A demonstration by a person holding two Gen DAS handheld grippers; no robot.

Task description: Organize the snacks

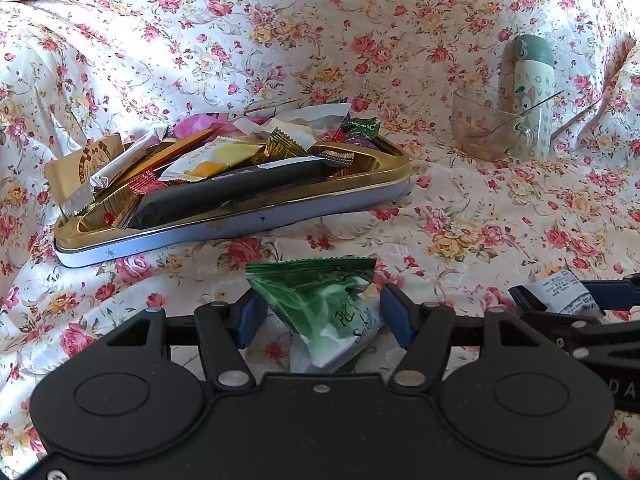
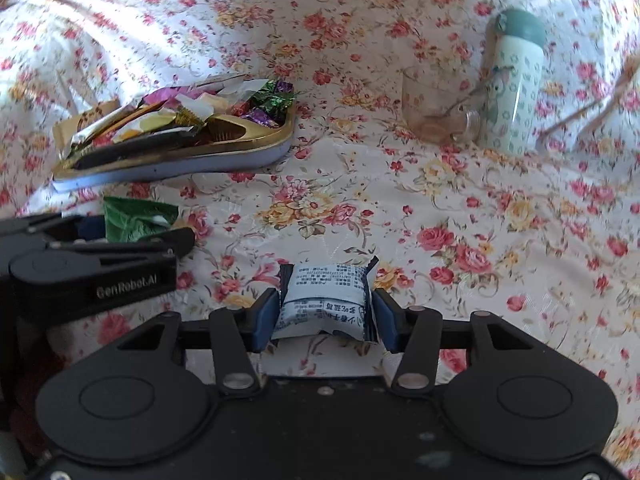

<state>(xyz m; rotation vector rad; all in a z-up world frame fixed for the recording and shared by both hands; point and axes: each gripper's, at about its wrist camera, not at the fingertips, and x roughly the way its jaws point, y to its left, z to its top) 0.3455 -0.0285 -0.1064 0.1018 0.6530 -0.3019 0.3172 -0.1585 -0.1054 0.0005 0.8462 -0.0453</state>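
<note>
just snacks between both tools' pads

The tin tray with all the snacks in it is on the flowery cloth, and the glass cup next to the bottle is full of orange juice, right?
Not quite. The tin tray does hold the snacks on the flowery cloth, but the glass cup beside the bottle has no juice: it looks empty apart from a spoon. The left wrist view shows it.

My left wrist camera sits just behind its fingers, angled down at the floral cloth (image 1: 460, 208), close to the snack tin (image 1: 240, 216). My right wrist camera looks the same way from further right, somewhat blurred. Both share the tin (image 2: 180, 164), glass cup (image 1: 486, 128) and bottle (image 2: 514, 80).
</note>
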